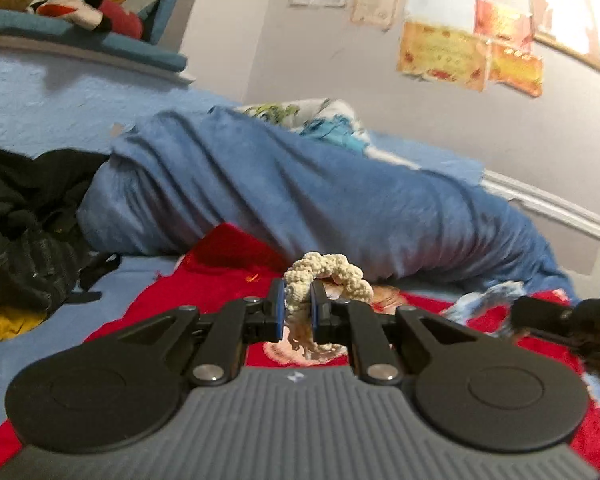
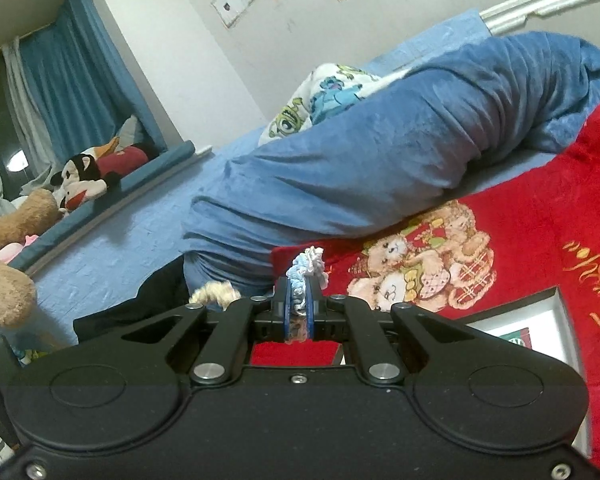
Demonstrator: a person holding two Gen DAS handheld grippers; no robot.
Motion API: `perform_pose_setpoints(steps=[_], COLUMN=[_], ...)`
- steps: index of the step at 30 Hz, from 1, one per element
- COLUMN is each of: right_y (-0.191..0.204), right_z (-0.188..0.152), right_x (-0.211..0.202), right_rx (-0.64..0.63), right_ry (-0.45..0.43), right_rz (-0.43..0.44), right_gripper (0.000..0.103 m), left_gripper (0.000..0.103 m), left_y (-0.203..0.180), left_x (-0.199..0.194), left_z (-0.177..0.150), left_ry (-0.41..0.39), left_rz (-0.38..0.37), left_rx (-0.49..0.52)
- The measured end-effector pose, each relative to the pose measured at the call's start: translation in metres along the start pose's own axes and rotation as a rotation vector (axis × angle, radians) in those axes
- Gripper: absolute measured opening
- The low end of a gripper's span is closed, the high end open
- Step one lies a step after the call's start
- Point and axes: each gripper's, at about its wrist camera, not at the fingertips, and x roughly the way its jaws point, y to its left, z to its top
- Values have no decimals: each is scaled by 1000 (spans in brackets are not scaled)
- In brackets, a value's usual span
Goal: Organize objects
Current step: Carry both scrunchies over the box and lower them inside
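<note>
Left wrist view: the left gripper is closed down on a cream crocheted scrunchie, its blue-padded fingers pinching one side of the ring while the rest loops up and to the right, clear of the bedding. Right wrist view: the right gripper is clamped nearly shut on a blue-and-white ruffled scrunchie, which sticks up between the pads; the cream scrunchie shows just to its left. Both scrunchies are held above a red plush blanket with a teddy-bear print spread on a light blue bedsheet. A rolled blue velvet blanket lies behind, with a cartoon-print pillow beyond it. Dark clothing lies at left, stuffed toys sit on a window ledge, and paper certificates hang on the white wall. The right gripper's view is strongly tilted.
</note>
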Motion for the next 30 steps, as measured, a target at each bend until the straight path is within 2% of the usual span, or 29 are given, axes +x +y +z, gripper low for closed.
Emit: perform_pose_setpoints(steps=[4,12,18,30], right_y=[-21,-59,-66,-78], right_z=[-11,-30,-33,-34], right_x=[15,30,33,33], right_rx=[38,117,98,142], right_ry=[25,49,70,73], right_rz=[-5,-45,-93,-103], right_gripper=[8,8,8,8], left_gripper=[15,15,16,16], left_y=[9,-2,-13,-12], left_x=[17,33,39,45], left_z=[-10,-31,-43,-53], left_ry=[53,108,132,165], left_rz=[19,14,10,-5], left_rx=[-37,10,51,76])
